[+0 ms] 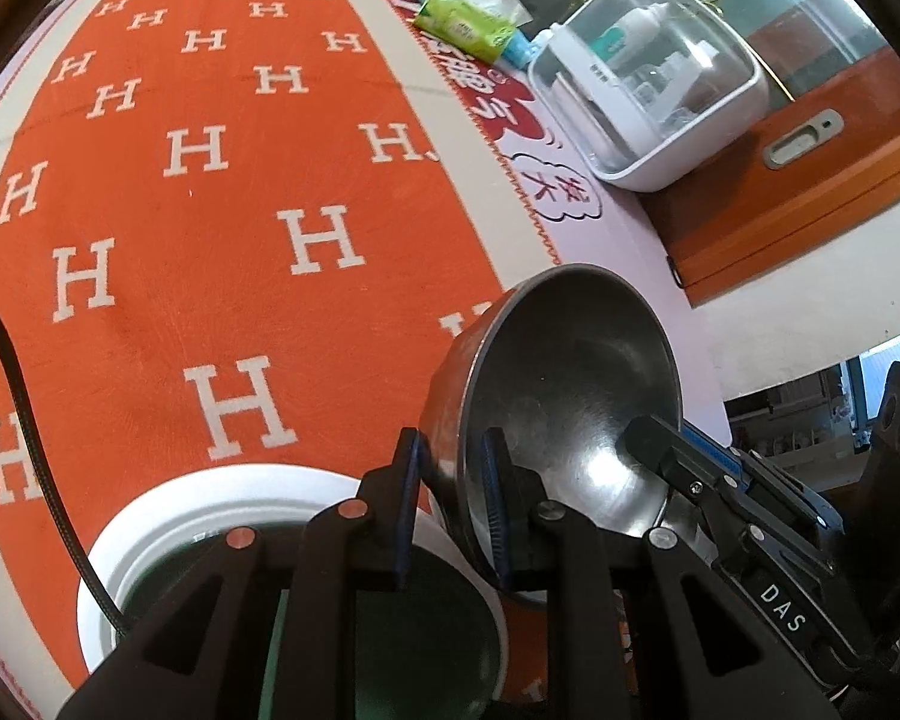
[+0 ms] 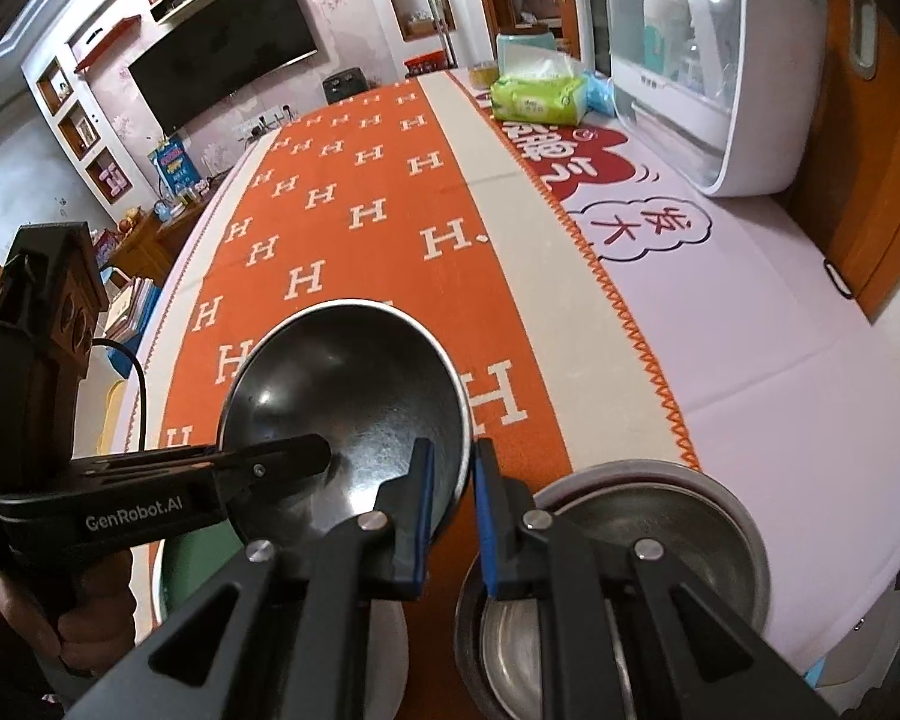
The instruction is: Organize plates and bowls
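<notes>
A steel bowl (image 1: 570, 384) is held tilted above the orange cloth; it also shows in the right wrist view (image 2: 348, 384). My left gripper (image 1: 450, 480) is shut on its rim, one finger inside, one outside. My right gripper (image 2: 453, 474) is shut on the opposite rim of the same bowl. A white plate with a green centre (image 1: 150, 528) lies below the left gripper. Two nested steel bowls (image 2: 714, 516) sit on the table under the right gripper.
An orange cloth with white H letters (image 1: 210, 180) covers the table. A white storage box with a clear lid (image 1: 648, 78) and a green tissue pack (image 1: 468, 24) stand at the far right edge. A wooden cabinet (image 1: 810, 192) is beside the table.
</notes>
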`<state>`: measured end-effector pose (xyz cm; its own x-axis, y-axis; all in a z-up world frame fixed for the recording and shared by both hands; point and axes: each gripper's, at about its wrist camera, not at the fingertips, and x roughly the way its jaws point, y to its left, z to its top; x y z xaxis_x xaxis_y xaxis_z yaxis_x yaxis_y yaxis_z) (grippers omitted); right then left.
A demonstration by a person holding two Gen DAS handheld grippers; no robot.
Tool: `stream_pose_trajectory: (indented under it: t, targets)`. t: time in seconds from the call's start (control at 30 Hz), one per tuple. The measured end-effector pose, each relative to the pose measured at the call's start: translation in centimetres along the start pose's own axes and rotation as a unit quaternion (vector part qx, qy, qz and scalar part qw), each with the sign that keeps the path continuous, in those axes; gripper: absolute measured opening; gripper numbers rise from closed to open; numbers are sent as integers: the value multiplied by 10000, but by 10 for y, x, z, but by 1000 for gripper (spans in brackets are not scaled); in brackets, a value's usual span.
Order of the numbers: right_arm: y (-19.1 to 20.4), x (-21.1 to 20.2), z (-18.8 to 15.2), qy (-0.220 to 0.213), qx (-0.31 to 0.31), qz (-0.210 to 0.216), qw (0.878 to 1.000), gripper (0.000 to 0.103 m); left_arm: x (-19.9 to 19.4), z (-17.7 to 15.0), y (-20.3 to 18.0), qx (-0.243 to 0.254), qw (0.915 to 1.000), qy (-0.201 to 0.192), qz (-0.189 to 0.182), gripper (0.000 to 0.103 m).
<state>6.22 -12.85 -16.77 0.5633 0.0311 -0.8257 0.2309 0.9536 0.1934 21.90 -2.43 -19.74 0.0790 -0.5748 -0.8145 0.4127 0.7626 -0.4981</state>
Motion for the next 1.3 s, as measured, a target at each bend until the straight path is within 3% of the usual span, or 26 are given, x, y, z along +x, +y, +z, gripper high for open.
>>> stream_pose_trajectory:
  t: [0.57, 1.3]
  targets:
    - [-6, -56, -19, -152, -185, -36, 9997, 13, -44, -36, -44, 152, 9991, -370, -124, 19]
    - [-65, -74, -47, 218, 58, -255, 9994, 16, -12, -63, -103, 425, 9990, 19, -144, 23]
